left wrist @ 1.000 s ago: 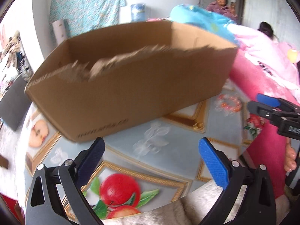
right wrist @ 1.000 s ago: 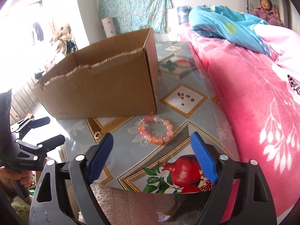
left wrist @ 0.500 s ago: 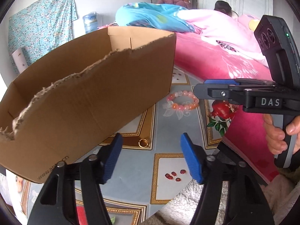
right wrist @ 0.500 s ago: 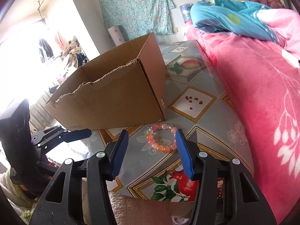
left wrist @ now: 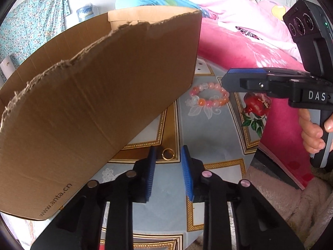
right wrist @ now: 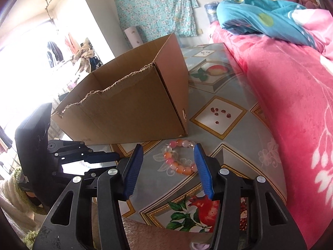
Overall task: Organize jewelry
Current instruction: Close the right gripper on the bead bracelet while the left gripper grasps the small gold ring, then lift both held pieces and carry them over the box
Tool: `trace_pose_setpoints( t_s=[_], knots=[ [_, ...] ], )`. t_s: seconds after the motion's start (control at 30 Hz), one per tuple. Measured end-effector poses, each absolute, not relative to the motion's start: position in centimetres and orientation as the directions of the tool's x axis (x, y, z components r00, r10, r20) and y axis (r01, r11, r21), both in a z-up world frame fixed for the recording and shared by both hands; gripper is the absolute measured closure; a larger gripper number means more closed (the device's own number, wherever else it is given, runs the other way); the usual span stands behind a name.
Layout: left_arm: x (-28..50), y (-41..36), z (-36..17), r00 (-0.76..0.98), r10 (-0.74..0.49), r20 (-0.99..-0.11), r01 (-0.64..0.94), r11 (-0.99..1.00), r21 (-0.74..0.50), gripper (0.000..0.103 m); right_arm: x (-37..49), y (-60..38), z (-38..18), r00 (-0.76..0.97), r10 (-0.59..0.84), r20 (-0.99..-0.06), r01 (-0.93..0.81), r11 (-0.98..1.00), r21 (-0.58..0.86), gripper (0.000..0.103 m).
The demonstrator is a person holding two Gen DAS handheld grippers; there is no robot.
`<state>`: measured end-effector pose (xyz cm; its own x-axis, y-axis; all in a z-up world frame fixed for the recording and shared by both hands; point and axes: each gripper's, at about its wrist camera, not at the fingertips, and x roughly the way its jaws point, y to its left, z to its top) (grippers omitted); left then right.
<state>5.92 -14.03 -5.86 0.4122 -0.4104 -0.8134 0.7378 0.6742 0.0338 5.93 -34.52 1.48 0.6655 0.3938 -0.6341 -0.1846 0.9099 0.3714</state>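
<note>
A small gold ring (left wrist: 168,153) lies on the patterned tablecloth just in front of the cardboard box (left wrist: 100,95). My left gripper (left wrist: 168,149) points down at it. Its jaws are closing, with the ring between the blue fingertips and a gap left on each side. A pink and orange bead bracelet (right wrist: 180,160) lies flat by the box's corner (right wrist: 185,133). My right gripper (right wrist: 168,145) straddles it, open. The right pad is at the beads and the left pad is well clear. The left wrist view shows the bracelet (left wrist: 209,94) under the right gripper (left wrist: 226,81).
The open-topped box with a torn rim fills the left of the table. A pink blanket (right wrist: 291,104) bounds the table on the right. A person's hand (left wrist: 312,133) holds the right gripper's handle. Other people sit far back by the bedding.
The left gripper swung right along the box front, dropped toward the ring and narrowed its jaws around it. The right gripper's jaws narrowed and now frame the bracelet.
</note>
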Motion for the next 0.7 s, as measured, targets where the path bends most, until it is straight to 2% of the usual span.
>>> trace_pose_setpoints(
  t_s=[0.17, 0.27, 0.53, 0.7],
  knots=[
    [6.1, -14.1, -6.0, 0.411, -0.416, -0.811, 0.748, 0.663, 0.039, 0.082, 5.9, -34.4, 1.5, 0.665, 0.387, -0.639, -0.184, 0.914, 0.362, 0.059],
    [6.4, -13.8, -5.9, 0.417, -0.415, -0.809, 0.741, 0.670, 0.037, 0.091, 5.7, -34.3, 1.6, 0.667, 0.382, -0.640, -0.183, 0.916, 0.356, 0.059],
    [6.4, -13.0, -5.8, 0.417, -0.445, -0.793, 0.730, 0.684, 0.000, 0.091, 5.6, -33.5, 2.0, 0.658, 0.365, -0.659, -0.202, 0.928, 0.312, 0.059],
    [5.9, -11.6, -4.9, 0.432, -0.469, -0.770, 0.719, 0.695, -0.020, 0.091, 6.1, -32.1, 2.2, 0.632, 0.348, -0.692, -0.236, 0.937, 0.256, 0.067]
  ],
)
